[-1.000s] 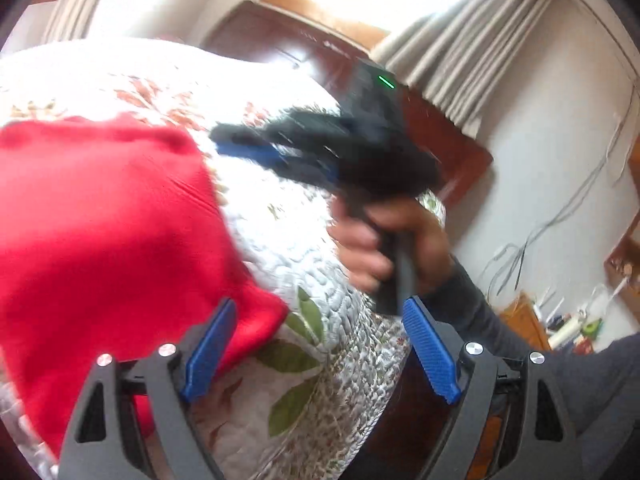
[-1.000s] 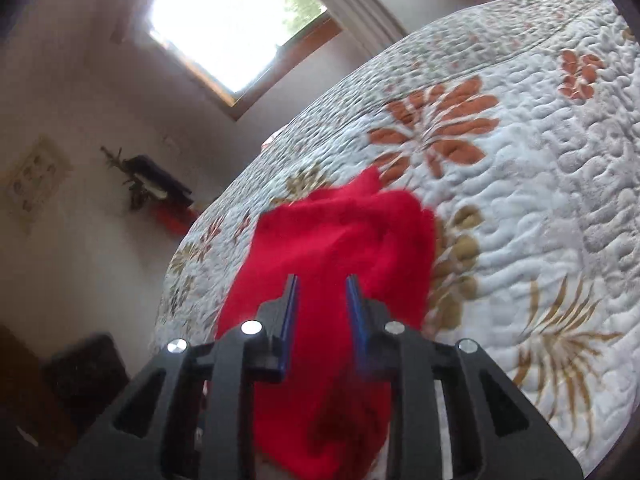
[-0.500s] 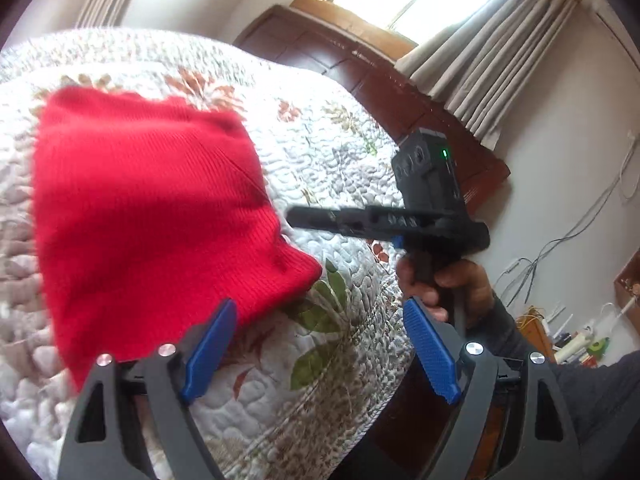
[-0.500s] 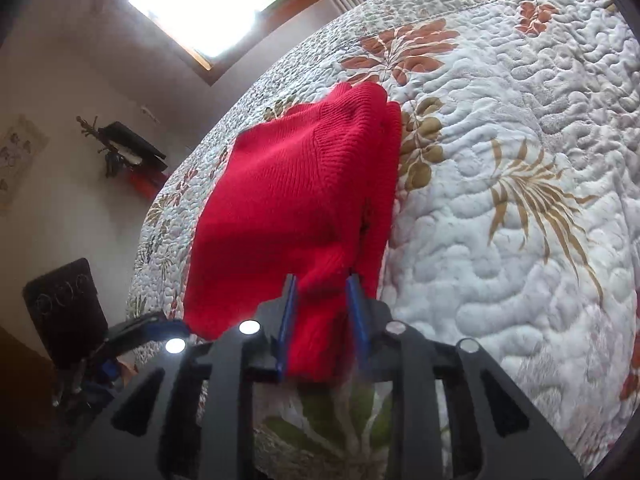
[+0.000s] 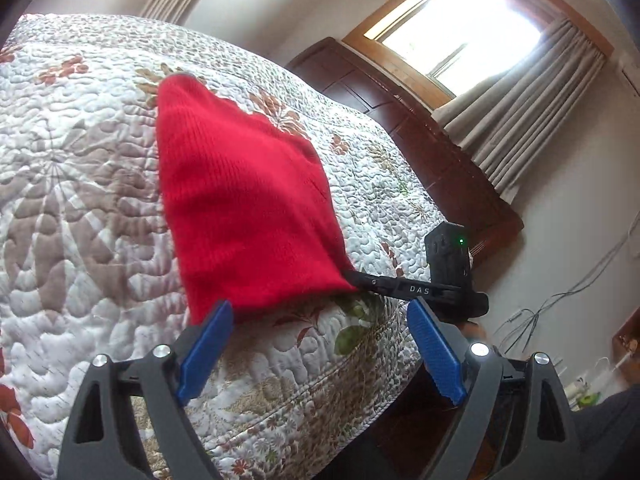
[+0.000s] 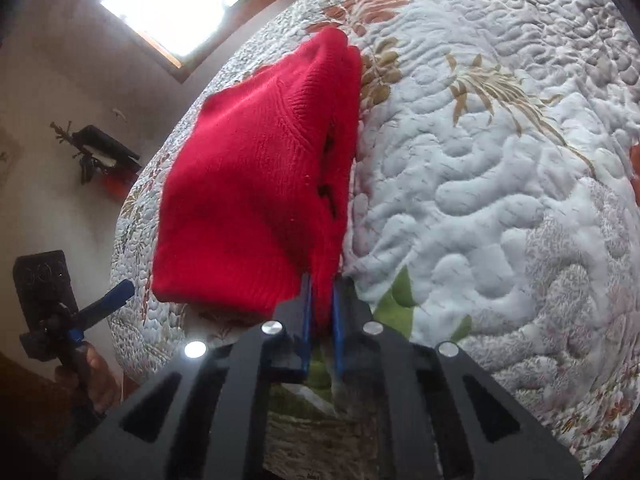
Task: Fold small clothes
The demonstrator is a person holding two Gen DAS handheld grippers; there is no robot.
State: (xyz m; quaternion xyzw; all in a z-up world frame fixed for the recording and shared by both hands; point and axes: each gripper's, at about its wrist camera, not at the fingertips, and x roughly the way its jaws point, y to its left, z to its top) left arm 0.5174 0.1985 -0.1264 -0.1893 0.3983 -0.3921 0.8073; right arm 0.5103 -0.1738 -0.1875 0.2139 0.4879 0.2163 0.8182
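A folded red knit garment (image 5: 244,204) lies on the quilted bedspread (image 5: 68,184) near the bed's corner. In the right wrist view the same red garment (image 6: 256,184) shows its layered edge at the right. My right gripper (image 6: 320,300) is shut on the garment's near corner, pinched between the blue pads. In the left wrist view that right gripper (image 5: 352,278) reaches in from the right to the garment's near right corner. My left gripper (image 5: 320,344) is open, just short of the garment's near edge, with nothing between its fingers. The left gripper (image 6: 120,292) also shows at the lower left.
The bed's edge (image 5: 360,412) drops off just below the garment. A dark wooden headboard (image 5: 432,148) and a curtained window (image 5: 476,40) stand behind. Cables and small items (image 5: 576,388) sit on the floor at the right. A dark shelf (image 6: 104,152) hangs on the wall.
The right gripper has carried the garment's corner toward the bed's near edge, and the garment now lies flatter and folded. The left gripper has drawn back and stayed open.
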